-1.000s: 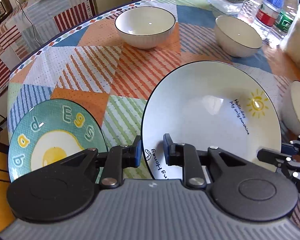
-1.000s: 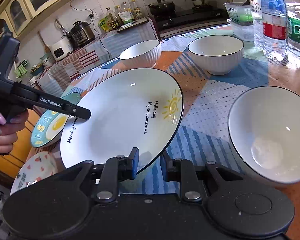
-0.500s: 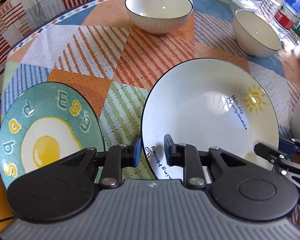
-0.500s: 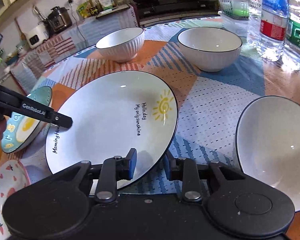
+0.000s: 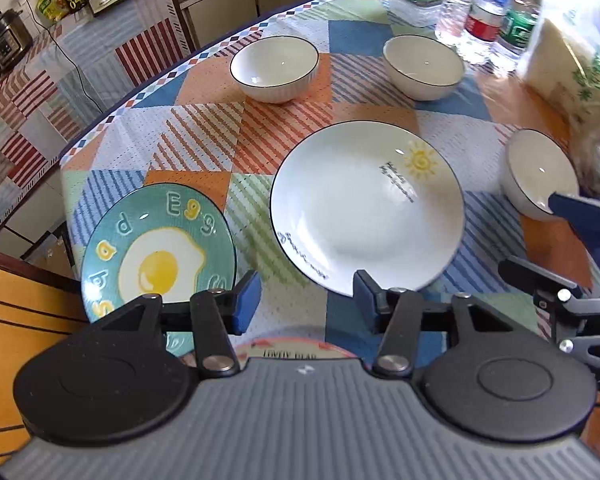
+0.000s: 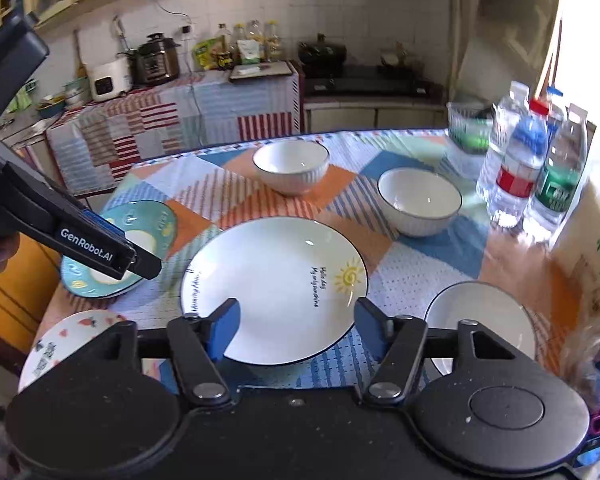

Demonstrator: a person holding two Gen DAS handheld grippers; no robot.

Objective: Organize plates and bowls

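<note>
The egg plate (image 5: 158, 248) lies at the near left of the table (image 5: 204, 132), the sun plate (image 5: 366, 208) at centre, 3 bowls beyond. All look glazed, stiff, breakable and slippery; the rim is the best hold. The left gripper (image 5: 306, 296) and the right gripper (image 6: 296, 328) are opening, nothing between their jaws.

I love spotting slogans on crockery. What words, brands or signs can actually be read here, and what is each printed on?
"E99": teal fried-egg plate; its other yellow letters are cut off.
"Hello day", beside a sun drawing: large white plate; the smaller line under it and the rim script are too blurred.
"GenRobot.AI": left gripper.
"LOVELY BEAR", partly hidden: pink-rimmed plate.
Water bottles' labels: too blurred.
</note>
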